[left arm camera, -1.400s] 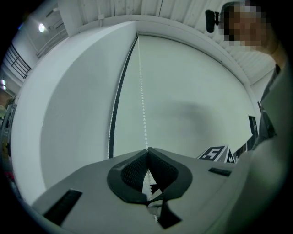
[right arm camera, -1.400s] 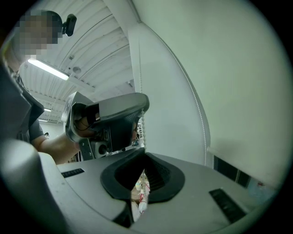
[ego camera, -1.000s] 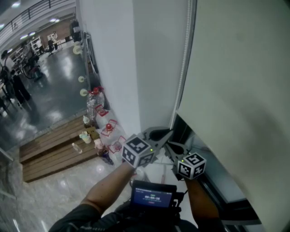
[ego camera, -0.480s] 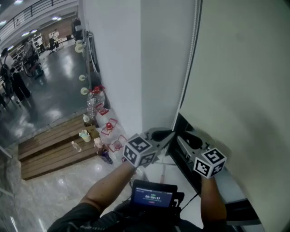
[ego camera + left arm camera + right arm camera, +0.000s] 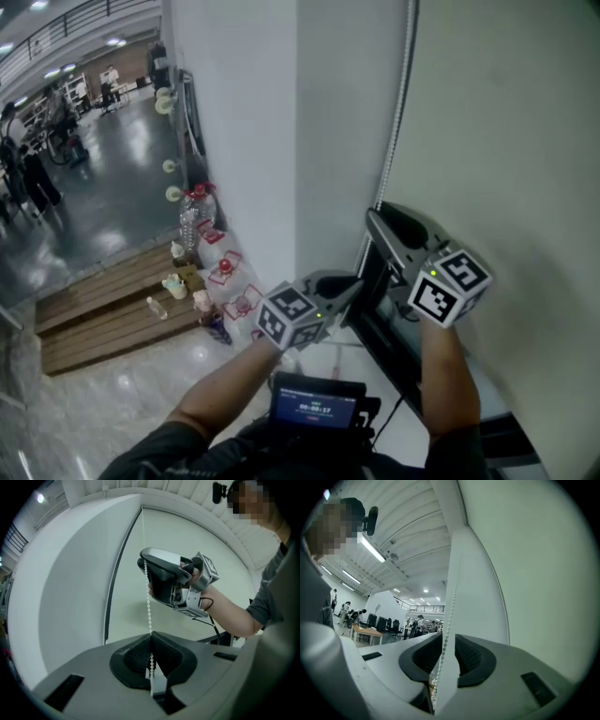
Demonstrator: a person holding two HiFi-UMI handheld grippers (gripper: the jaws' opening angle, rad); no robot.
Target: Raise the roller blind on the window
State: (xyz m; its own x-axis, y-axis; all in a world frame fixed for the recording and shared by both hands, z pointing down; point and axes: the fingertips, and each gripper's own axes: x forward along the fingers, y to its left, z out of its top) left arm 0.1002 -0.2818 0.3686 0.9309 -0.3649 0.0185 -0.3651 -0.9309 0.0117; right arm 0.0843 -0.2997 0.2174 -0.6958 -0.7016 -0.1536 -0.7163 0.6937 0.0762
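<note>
Bead chain (image 5: 148, 603) clamped in left gripper (image 5: 151, 638).

The roller blind (image 5: 506, 141) is plain pale cream, its bead chain (image 5: 149, 606) white. My fingers (image 5: 134, 657) are ribbed black; the marker cubes (image 5: 289, 317) show black-and-white squares.

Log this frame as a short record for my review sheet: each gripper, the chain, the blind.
left gripper: shut on the bead chain, pointing about level
right gripper: higher up the same chain; jaws apart and just been closing; chain runs between them, not pinched
bead chain: hangs along the blind's left edge in the head view
roller blind: lowered most of the way, bottom edge near the grippers
</note>
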